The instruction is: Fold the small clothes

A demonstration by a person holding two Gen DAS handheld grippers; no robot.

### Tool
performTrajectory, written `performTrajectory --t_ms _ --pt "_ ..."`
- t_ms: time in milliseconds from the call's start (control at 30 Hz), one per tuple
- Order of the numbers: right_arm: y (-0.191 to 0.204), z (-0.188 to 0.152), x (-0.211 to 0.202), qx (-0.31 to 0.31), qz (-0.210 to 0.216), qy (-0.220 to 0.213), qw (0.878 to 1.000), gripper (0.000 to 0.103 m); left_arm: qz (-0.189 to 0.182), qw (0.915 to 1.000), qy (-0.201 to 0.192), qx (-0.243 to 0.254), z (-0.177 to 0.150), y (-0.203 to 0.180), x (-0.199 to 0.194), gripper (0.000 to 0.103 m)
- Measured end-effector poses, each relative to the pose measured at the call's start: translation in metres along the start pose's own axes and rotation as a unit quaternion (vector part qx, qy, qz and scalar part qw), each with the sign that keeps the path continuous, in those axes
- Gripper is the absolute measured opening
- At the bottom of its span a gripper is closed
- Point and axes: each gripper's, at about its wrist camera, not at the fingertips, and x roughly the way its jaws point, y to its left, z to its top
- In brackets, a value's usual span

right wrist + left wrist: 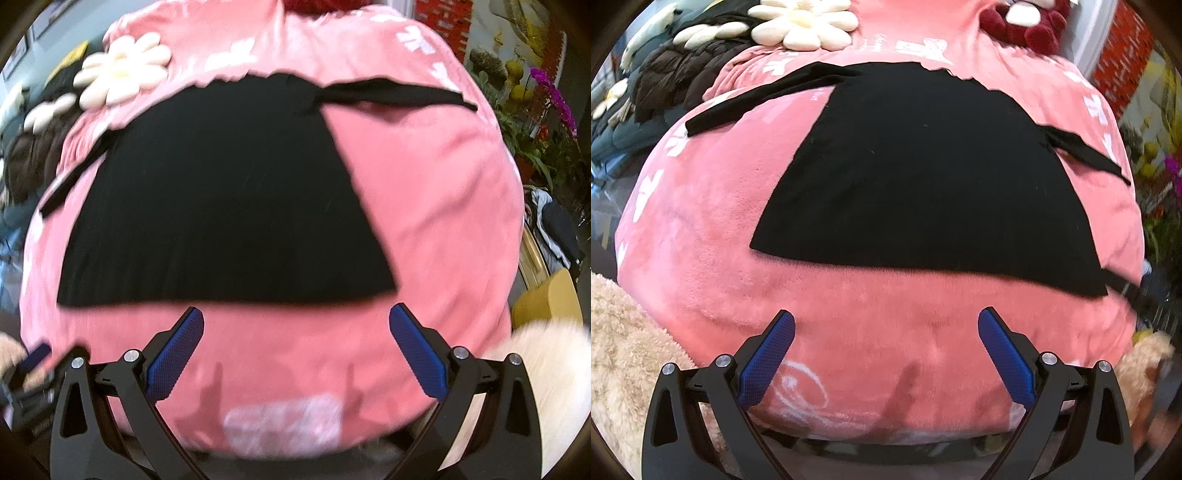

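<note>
Left tongs: spread wide, nothing between the blue pads; hanging over bare pink surface just short of the garment's near hem.
Right tongs: spread equally wide, empty; tips close to the near hem, not touching it as far as the blurred view shows.
Black garment: small top with 2 thin straps, laid flat and spread open on the pink blanket; widest at the near hem, narrowing toward the far edge.
Straps: left strap trails out far left; right strap trails right, both lying on the blanket, clear of the body.
Task progress: judged at the start; garment smoothed out, no fold visible, all folds left to do.
Next requirement: judged a grip on a hem corner or a strap, then a fold across the body.
Surroundings, far left: white daisy-shaped cushion, dark brown fluffy item, grey-blue fabric beyond it.
Surroundings, far: dark red plush item.
Surroundings, near: cream fleece at the left edge; flowers and plants at right.
Obstructions: none on the garment; soft, rounded blanket surface may let the cloth slide, as a judgement.
</note>
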Motion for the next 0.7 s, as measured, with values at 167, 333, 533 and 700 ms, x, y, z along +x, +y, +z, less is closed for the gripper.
performTrajectory --t_ms 167,333,533,700 --pt "-0.076 0.080 0.028 0.058 -0.019 -0.027 0.998 0.098 -0.003 0.9998 -0.001 -0.017 0.008 -0.001 0.007 0.097" --pt "-0.167 0.169 0.063 0.134 -0.031 -0.048 0.989 0.098 -0.003 0.9998 0.016 -0.007 0.015 -0.008 0.021 0.097" --pt "-0.238 0.248 0.127 0.178 -0.056 -0.048 0.981 0.087 0.010 0.9993 0.031 0.020 0.022 -0.018 0.036 0.097" --pt "-0.283 0.270 0.184 0.246 -0.074 -0.023 0.966 0.081 0.018 0.9981 0.051 0.030 0.030 -0.024 0.049 0.097"
